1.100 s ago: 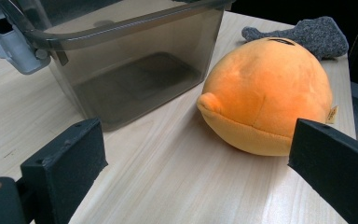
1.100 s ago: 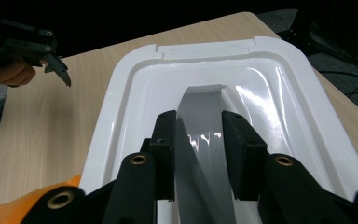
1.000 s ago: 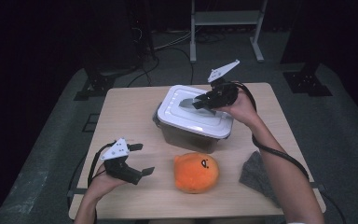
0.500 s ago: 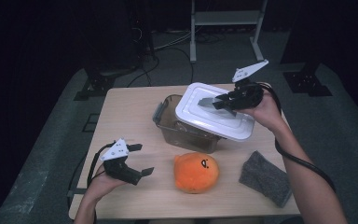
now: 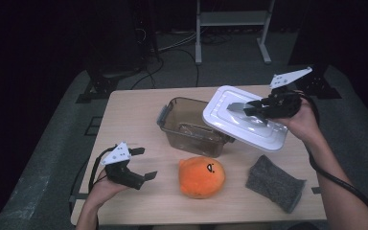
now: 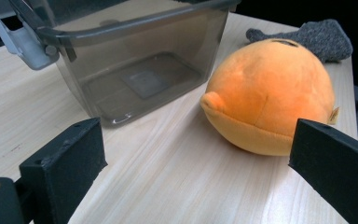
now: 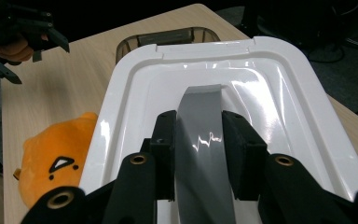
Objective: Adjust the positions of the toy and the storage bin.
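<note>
The white lid (image 5: 246,118) has swung right, off the container and up, since half a second ago; the right gripper (image 5: 255,108) is clamped on its grey handle strip (image 7: 205,140). Nearest, the left gripper (image 5: 144,164) hovers low with jaws wide apart, facing the orange plush toy (image 5: 201,176). Beyond stands the smoky clear plastic container (image 5: 191,125), apparently empty. A grey cloth (image 5: 274,183) lies on the pale wooden table (image 5: 134,115); behind, dark floor, cables and a white stand (image 5: 231,19).
</note>
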A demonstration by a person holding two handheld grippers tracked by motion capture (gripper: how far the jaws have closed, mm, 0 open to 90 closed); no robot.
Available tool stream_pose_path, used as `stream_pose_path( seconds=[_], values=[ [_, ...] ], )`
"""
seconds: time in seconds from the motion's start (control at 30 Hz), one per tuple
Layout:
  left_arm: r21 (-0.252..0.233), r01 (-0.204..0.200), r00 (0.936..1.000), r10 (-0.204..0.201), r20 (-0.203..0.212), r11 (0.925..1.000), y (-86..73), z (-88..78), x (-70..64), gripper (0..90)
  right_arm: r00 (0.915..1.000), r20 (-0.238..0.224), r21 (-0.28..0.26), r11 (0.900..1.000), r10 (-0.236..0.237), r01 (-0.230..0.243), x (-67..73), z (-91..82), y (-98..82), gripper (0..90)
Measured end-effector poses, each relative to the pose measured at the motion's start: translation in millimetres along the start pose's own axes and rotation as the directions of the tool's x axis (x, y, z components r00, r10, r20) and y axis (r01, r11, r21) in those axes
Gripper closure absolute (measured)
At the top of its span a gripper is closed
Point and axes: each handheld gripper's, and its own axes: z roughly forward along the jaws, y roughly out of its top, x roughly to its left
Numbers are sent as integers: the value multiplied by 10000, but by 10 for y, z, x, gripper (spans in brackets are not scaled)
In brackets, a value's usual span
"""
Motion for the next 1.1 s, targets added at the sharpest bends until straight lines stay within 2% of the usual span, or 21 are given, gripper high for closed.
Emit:
stream_pose_path(
  seconds=[0.2, 0.43, 1.1],
  values=[
    [-61, 86, 10000, -86, -27, 9999, -4, -5, 19, 27, 9991, 308, -12, 9995, 303, -303, -20, -196, -172, 661],
    [-70, 136, 9999, -136, 7, 9999, -2, -2, 20, 27, 9971, 510, -16, 9984, 572, -572, -35, -346, -367, 661],
    [-15, 86, 10000, -86, 19, 10000, 4, 5, 18, 27, 9860, 743, -83, 9888, 1494, -1492, -30, -605, -979, 661]
  ],
)
